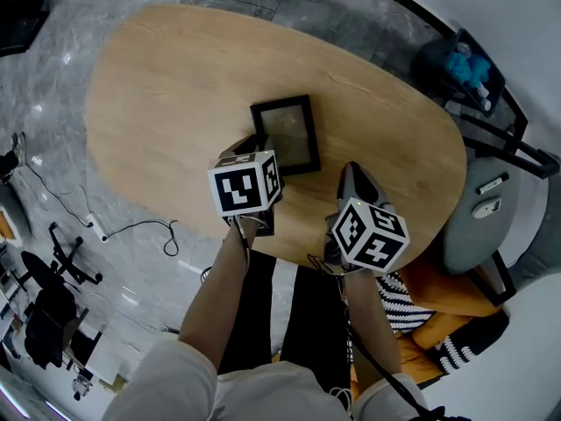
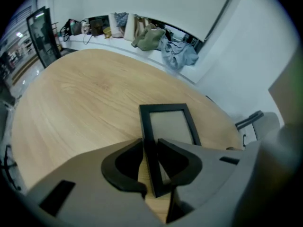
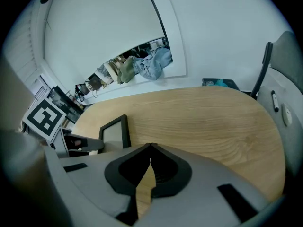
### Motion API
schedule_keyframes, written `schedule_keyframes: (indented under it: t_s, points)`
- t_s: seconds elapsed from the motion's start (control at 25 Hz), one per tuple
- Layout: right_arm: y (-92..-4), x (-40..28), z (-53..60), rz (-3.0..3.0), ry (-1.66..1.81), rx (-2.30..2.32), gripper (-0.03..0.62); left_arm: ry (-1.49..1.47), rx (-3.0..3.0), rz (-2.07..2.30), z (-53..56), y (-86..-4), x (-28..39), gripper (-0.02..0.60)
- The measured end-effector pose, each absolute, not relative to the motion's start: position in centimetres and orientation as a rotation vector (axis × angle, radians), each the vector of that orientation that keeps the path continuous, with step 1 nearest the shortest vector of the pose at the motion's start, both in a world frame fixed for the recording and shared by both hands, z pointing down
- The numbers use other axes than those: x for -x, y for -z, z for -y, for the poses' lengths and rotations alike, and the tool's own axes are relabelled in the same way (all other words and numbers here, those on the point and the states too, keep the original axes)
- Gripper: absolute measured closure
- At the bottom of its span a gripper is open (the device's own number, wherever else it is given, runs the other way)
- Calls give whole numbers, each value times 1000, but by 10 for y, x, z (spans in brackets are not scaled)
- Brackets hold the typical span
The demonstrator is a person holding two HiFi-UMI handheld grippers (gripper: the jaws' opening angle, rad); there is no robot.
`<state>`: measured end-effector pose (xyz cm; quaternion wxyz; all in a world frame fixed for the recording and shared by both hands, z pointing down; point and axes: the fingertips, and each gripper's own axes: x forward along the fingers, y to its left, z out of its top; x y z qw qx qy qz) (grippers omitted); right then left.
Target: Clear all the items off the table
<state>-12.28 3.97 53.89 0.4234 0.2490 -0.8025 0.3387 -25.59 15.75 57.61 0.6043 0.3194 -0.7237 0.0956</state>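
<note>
A black picture frame (image 1: 285, 134) with a pale grey insert lies flat on the oval wooden table (image 1: 175, 86), near the middle. My left gripper (image 1: 255, 147) is at the frame's near left corner. In the left gripper view its jaws (image 2: 150, 143) press on the frame's left border (image 2: 147, 131), one on each side. The rest of the frame (image 2: 168, 124) reaches away across the wood. My right gripper (image 1: 351, 170) hovers over bare table to the right of the frame, jaws shut with tips touching (image 3: 150, 146) and nothing between them. From there the frame (image 3: 113, 131) shows at the left.
A grey chair (image 1: 486, 209) stands at the table's right end, with an orange and striped cushion (image 1: 438, 323) beside it. Cables (image 1: 131, 231) trail on the marble floor at the left. Clothes (image 2: 175, 51) lie piled on a ledge beyond the far edge.
</note>
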Motion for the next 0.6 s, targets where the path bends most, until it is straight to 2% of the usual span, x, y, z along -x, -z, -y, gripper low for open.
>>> schedule_keyframes:
  t_s: [0.16, 0.44, 0.52, 0.56, 0.6]
  points:
    - [-538, 125, -41, 2013, -845, -619, 569, -51, -628, 1716, -162, -574, 260, 465]
    - [-541, 122, -38, 2011, -851, -630, 569, -31, -655, 1691, -162, -576, 261, 456]
    - [-541, 122, -39, 2012, -854, -630, 569, 13, -673, 1662, -162, -577, 261, 474]
    - [-541, 122, -40, 2013, -854, -627, 569, 40, -681, 1647, -161, -577, 261, 503]
    - [-540, 122, -41, 2015, -853, -622, 569, 54, -688, 1634, -160, -577, 262, 502]
